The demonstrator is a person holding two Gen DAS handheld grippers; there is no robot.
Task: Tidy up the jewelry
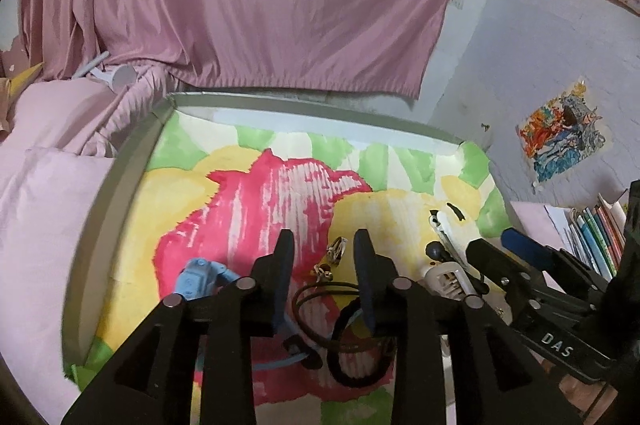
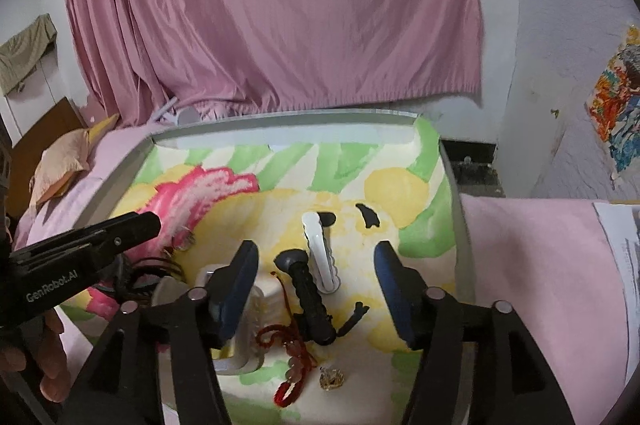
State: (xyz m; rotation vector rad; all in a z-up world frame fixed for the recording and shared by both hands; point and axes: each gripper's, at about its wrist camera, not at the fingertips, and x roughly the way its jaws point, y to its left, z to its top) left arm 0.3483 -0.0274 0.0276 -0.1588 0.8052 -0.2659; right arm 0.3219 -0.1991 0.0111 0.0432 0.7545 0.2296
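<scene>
A red braided cord bracelet with pale round beads (image 2: 294, 361) is seen on the floral-painted grey-rimmed tray (image 2: 460, 225), a small gold pendant (image 2: 331, 378) just beside it at 3 o'clock. Also in the tray: black ridged hair clip (image 2: 308, 297), white hair clip (image 2: 320, 249), black hair ties (image 1: 352, 345), small metal earrings (image 1: 336, 249). Right gripper (image 2: 316, 289) is held open, bracelet at its 6 o'clock. Left gripper (image 1: 324, 277) is open, empty, earrings between its fingertips.

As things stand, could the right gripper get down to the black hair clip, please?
Probably yes. The right gripper is open, with the black hair clip lying lengthwise in the gap between its fingers and nothing above it. The red cord bracelet lies against the clip's left side and might get caught.
</scene>
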